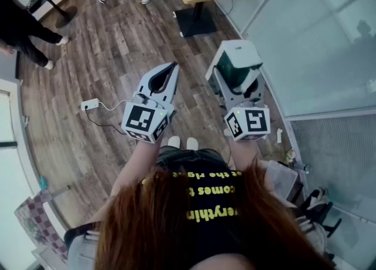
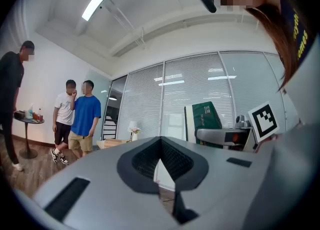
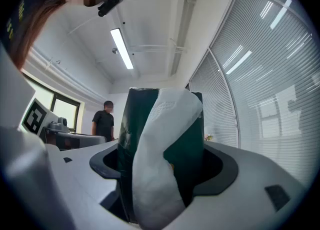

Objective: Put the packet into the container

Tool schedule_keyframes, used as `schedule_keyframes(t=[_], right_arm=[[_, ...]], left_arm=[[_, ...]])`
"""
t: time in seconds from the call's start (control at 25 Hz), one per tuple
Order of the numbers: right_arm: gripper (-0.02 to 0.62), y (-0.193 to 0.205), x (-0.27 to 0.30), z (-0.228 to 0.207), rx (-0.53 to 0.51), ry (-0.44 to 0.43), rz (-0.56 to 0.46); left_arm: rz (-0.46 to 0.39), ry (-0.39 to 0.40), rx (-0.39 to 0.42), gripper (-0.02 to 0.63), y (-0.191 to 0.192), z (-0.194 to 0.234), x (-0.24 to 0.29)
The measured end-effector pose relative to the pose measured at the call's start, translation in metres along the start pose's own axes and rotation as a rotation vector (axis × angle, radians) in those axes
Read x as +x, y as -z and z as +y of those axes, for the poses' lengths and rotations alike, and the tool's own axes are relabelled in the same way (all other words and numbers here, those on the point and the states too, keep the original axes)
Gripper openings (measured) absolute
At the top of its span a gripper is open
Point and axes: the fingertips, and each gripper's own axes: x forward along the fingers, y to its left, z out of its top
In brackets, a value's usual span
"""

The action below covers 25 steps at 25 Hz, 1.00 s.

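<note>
Packet [image 3: 187, 139], dark green with white tissue spilling out, sits clamped in the right gripper's [image 1: 236, 75] wide jaws close beside the glass wall [image 1: 317, 46], while the left gripper [image 2: 161, 166], jaws together and empty, faces open wooden floor [image 1: 117, 46].

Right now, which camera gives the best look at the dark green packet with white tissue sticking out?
The right gripper view: the dark green packet fills the middle, close up, its white tissue plain. The head view shows it small, from above. The left gripper view shows only its green side, farther off.
</note>
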Motion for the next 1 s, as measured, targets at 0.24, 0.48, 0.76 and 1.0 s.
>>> schedule_keyframes(t=[0.24, 0.48, 0.76, 1.0], right_arm=[[0.394, -0.002, 0.003, -0.001, -0.008, -0.002, -0.01], [0.394, -0.004, 0.003, 0.001, -0.009, -0.005, -0.013], [0.396, -0.005, -0.001, -0.004, -0.004, -0.008, -0.029], [0.394, -0.007, -0.007, -0.024, 0.004, -0.007, -0.032]], left_arm=[[-0.008, -0.001, 0.004, 0.0, -0.001, 0.002, 0.003], [-0.005, -0.006, 0.006, 0.0, -0.002, 0.003, 0.002], [-0.006, -0.015, 0.008, 0.0, -0.001, 0.0, 0.005], [-0.005, -0.03, 0.009, 0.0, 0.001, -0.012, 0.016]])
